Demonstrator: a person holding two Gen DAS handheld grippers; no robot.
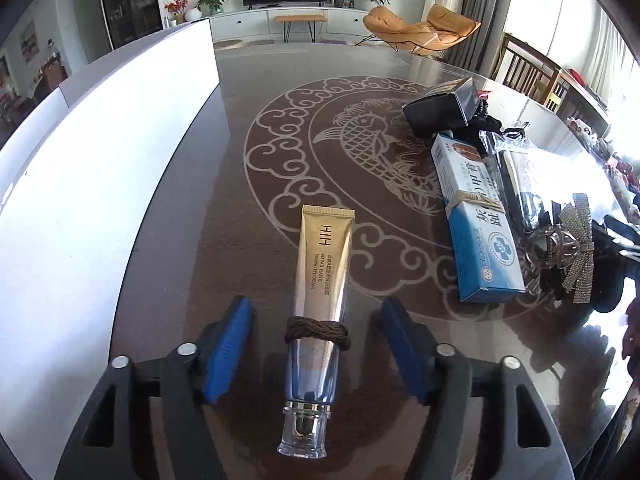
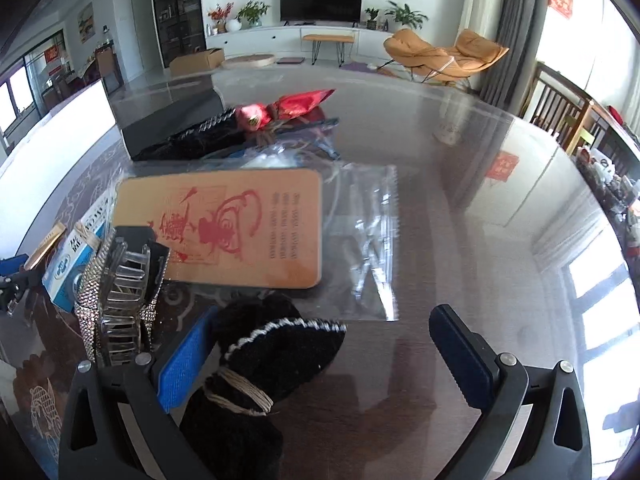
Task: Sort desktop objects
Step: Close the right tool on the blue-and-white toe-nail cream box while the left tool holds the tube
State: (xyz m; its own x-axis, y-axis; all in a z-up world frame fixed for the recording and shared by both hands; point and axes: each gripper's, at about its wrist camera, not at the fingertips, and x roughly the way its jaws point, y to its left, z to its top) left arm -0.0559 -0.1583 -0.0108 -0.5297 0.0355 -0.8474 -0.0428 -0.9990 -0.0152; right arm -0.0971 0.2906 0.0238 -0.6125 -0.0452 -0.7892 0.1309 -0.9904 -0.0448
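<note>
In the left wrist view a gold and clear cream tube (image 1: 320, 280) with a brown band around it lies on the glass table between the fingers of my left gripper (image 1: 318, 344), which is open and does not touch it. In the right wrist view my right gripper (image 2: 324, 344) is open. A black fuzzy fabric piece tied with twine (image 2: 272, 364) lies between its fingers, against the left pad (image 2: 184, 360). Ahead lie an orange card in a clear bag (image 2: 240, 228), a rhinestone hair claw (image 2: 120, 280) and a blue and white box (image 2: 68, 260).
A large white box (image 1: 100, 152) stands along the left of the table. At the right lie the blue and white box (image 1: 476, 220), a black box (image 1: 440, 108), a rhinestone bow clip (image 1: 568, 248). A red foil packet (image 2: 288, 108) and black items lie farther back.
</note>
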